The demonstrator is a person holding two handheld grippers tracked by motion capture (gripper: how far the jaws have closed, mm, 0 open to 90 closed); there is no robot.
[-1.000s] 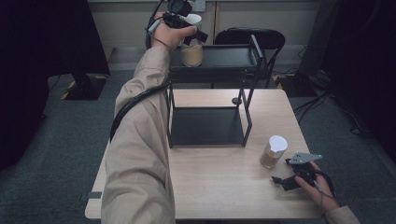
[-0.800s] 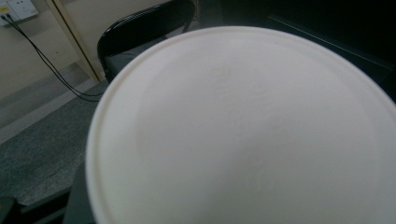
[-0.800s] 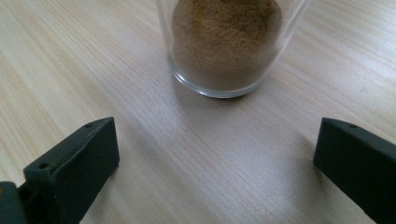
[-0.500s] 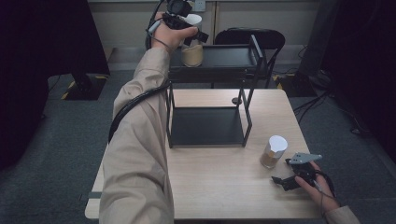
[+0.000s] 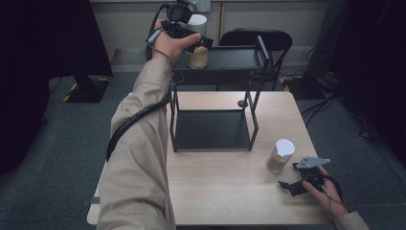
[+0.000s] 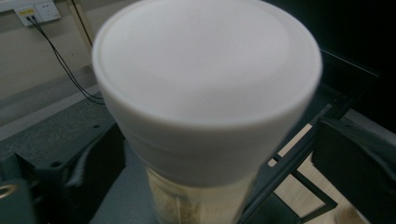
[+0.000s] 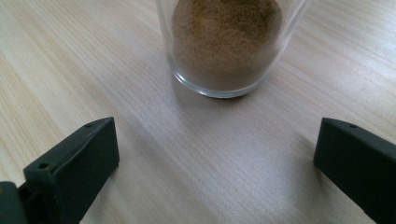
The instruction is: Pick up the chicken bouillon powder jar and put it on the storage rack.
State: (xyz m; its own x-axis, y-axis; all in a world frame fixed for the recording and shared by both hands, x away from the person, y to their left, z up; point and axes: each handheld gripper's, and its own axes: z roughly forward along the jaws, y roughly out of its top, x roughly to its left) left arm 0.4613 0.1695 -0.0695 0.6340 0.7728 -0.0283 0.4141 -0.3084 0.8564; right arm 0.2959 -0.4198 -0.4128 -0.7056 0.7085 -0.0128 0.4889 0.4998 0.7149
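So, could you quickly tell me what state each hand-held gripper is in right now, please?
Left hand-held gripper: jaws either side of the white-lidded jar on the shelf; grip cannot be told.
Right hand-held gripper: open, empty, facing the jar of brown powder.

You can read no text, label, brand, number or sign here. The white lid [image 6: 205,70] of the jar on the far shelf is plain, the glass jar [image 7: 226,42] on the tabletop [image 7: 140,116] bears no label, and the wall socket [image 6: 35,11] shows only an unreadable yellow sticker.
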